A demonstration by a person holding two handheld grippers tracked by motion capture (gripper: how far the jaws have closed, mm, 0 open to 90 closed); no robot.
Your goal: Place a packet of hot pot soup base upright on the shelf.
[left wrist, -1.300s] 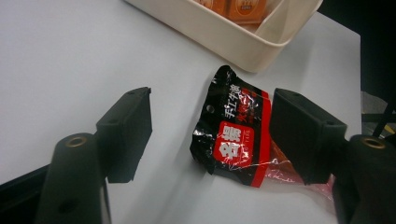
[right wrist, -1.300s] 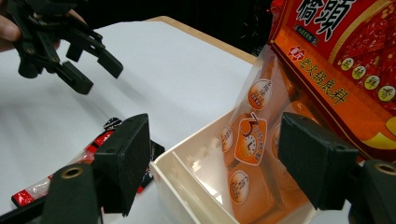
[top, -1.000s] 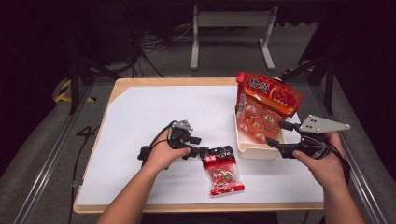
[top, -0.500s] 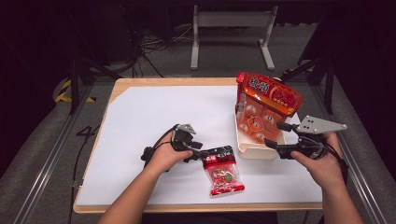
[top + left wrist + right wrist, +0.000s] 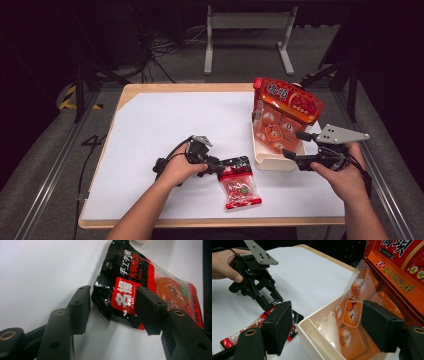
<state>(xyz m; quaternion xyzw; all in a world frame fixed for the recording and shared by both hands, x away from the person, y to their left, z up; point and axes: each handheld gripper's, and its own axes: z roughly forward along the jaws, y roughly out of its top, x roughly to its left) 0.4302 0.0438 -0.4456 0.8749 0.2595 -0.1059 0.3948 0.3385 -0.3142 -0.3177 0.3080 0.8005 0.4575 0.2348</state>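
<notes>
While the small red-and-black sachet (image 5: 239, 184) lies flat on the bench (image 5: 150, 125), its black top edge is straddled, ungripped, by the left gripper (image 5: 112, 307), fingers spread. Beside the cream tray (image 5: 265, 161), the right gripper (image 5: 296, 145) is held agape; lifting and placing are judged outstanding.

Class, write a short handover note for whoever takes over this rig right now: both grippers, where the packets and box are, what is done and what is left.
Left gripper: open, jaws straddling the black top edge of the small red packet, not closed on it.
Right gripper: open, holding nothing, at the near end of the cream box.
The small red packet lies flat on the white sheet, outside the box. The big orange packet stands in the box.
Done: big packet boxed.
Left, probably: grip the small packet and move it to the box.
</notes>
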